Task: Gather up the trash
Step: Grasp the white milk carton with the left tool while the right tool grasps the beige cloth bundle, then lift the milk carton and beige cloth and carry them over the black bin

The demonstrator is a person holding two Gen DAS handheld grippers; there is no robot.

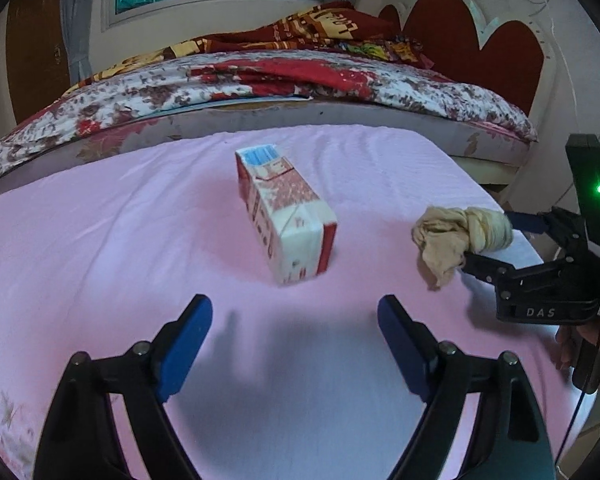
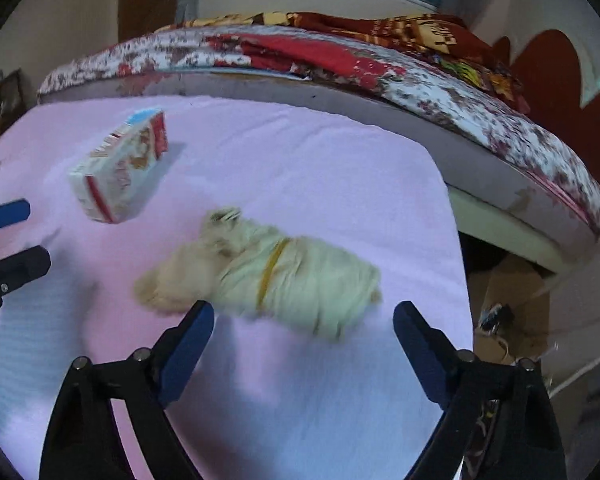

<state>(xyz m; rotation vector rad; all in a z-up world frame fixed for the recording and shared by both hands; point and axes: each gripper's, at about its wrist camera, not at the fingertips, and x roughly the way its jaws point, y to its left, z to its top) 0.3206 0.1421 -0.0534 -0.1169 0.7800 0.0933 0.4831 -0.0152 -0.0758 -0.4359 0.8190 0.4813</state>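
Carton [image 1: 286,214] lies ahead of spread left gripper [image 1: 296,344]; right gripper [image 2: 304,340], released, straddles rag [image 2: 276,272] for pickup.

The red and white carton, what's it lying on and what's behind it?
The red and white carton lies on its side on the pink cloth. Behind it runs a bed with a floral cover. Whatever is beneath the cloth is covered.

Carton [image 1: 286,212] lies on pink sheet [image 1: 100,232], just ahead of L gripper [image 1: 294,322], jaws wide. R gripper [image 1: 490,242] straddles cloth wad [image 1: 460,232] at right.
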